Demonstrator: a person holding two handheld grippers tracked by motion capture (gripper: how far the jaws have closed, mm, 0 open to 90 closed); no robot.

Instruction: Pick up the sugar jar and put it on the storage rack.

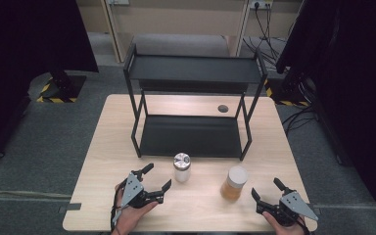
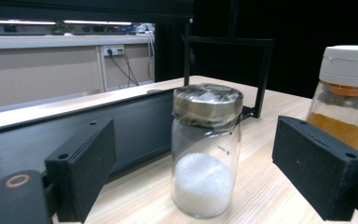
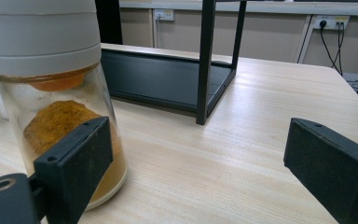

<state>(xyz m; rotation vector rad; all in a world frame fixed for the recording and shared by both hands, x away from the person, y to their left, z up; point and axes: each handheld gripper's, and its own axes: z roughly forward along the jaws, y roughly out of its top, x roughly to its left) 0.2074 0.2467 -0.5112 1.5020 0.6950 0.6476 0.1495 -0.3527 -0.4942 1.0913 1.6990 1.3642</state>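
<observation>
On the wooden table (image 1: 103, 161), a foil-capped jar (image 1: 181, 167) of white grains stands beside wide-open, empty fingers (image 1: 166, 185).

A black two-tier metal rack (image 1: 194, 105) stands at the far middle of my pale wooden counter (image 1: 103, 147), both shelves bare. Just behind its lower shelf there's a round dark grommet hole (image 1: 223, 108) in the counter. Grey carpet (image 1: 54, 137) all around, wall sockets with black cables (image 1: 262, 14) beyond, yellow-black hazard tape (image 1: 49, 93) far left.
</observation>
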